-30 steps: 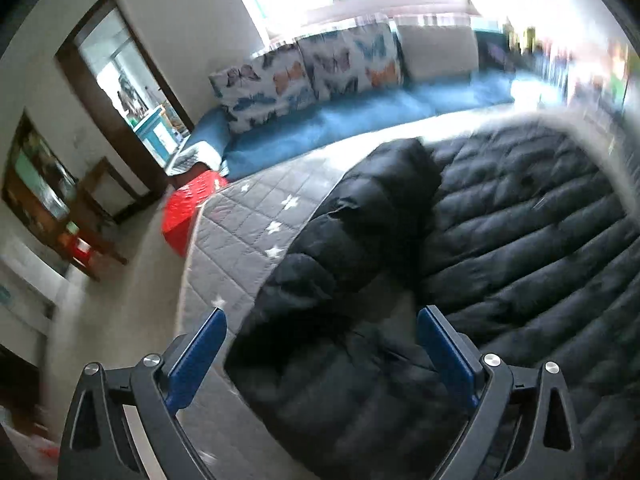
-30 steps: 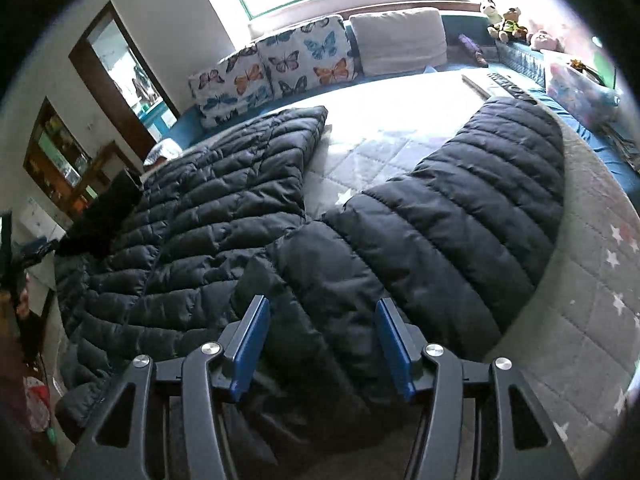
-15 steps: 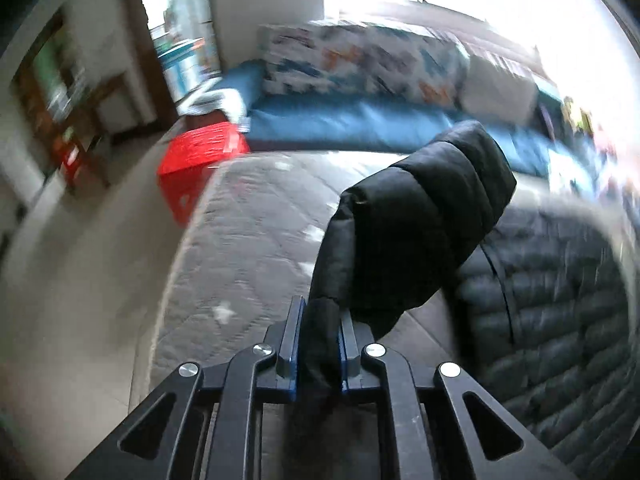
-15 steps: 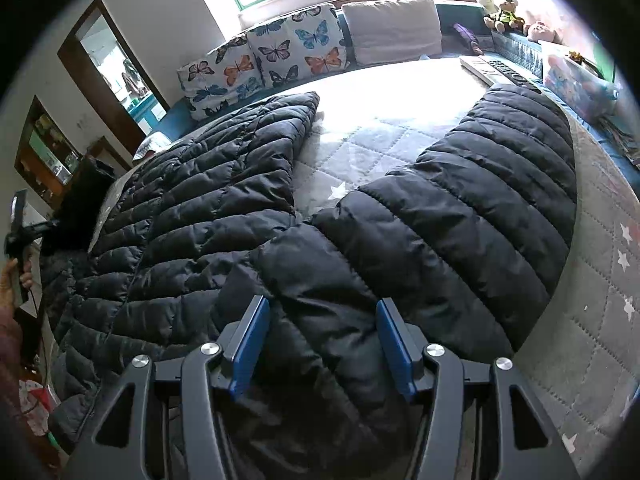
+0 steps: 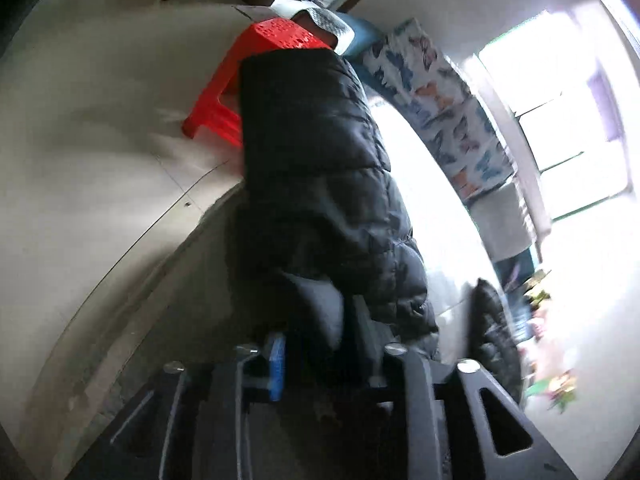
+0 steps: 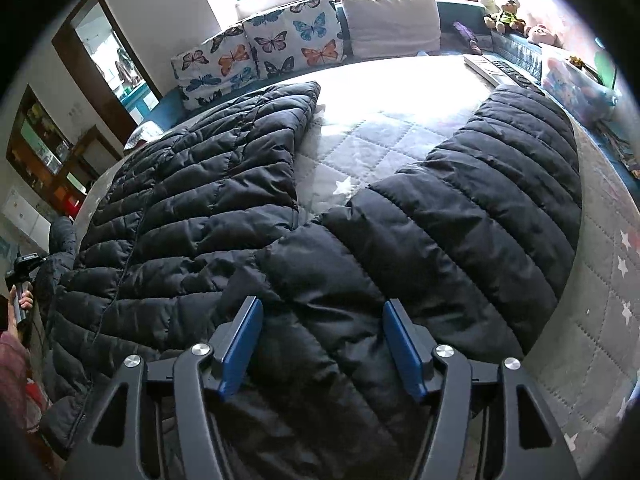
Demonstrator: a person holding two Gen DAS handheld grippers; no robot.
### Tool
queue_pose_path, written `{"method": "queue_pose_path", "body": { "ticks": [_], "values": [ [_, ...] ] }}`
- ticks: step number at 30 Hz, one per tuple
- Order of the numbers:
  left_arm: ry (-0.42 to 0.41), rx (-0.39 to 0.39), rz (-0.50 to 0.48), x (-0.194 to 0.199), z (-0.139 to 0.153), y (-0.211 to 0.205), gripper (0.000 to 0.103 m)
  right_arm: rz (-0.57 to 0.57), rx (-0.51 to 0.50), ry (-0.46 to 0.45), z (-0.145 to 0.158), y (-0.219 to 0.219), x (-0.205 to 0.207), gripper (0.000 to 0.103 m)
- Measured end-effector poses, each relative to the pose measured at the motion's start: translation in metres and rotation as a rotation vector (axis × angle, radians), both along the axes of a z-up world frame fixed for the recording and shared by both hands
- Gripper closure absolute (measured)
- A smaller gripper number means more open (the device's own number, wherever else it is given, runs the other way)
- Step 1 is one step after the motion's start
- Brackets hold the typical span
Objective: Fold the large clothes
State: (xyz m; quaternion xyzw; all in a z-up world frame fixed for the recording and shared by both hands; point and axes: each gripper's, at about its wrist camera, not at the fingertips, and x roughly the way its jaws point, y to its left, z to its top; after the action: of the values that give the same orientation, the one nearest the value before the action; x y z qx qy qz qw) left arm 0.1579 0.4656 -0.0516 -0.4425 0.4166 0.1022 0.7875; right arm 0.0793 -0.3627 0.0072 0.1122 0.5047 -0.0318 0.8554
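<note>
A large black puffer jacket point(image 6: 248, 216) lies spread on a grey quilted bed point(image 6: 360, 148), one sleeve point(image 6: 500, 200) stretched out to the right. My right gripper point(image 6: 322, 344) is open, its blue pads straddling the jacket near the shoulder. My left gripper point(image 5: 316, 344) is shut on the jacket's other sleeve point(image 5: 316, 168) and holds it lifted off the bed; the view is tilted sideways. The left gripper with the person's hand shows at the far left of the right wrist view point(image 6: 24, 276).
Butterfly pillows point(image 6: 280, 48) and a white pillow point(image 6: 392, 24) line the far side under a window. A red plastic stool point(image 5: 248, 80) stands on the floor beside the bed. Stuffed toys point(image 6: 504, 12) and a clear bag point(image 6: 580, 84) sit at the right.
My left gripper closed on the sleeve, lifted it off the bed and rolled sideways. My right gripper stayed open over the jacket, edging slightly forward.
</note>
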Motion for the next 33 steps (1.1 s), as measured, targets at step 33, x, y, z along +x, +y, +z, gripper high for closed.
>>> {"method": "queue_pose_path", "body": {
  "ticks": [33],
  "values": [
    [0.068,0.262,0.041,0.055,0.009,-0.049,0.062,0.019,-0.032,0.049,-0.022,0.009,0.007,0.007]
  ]
}}
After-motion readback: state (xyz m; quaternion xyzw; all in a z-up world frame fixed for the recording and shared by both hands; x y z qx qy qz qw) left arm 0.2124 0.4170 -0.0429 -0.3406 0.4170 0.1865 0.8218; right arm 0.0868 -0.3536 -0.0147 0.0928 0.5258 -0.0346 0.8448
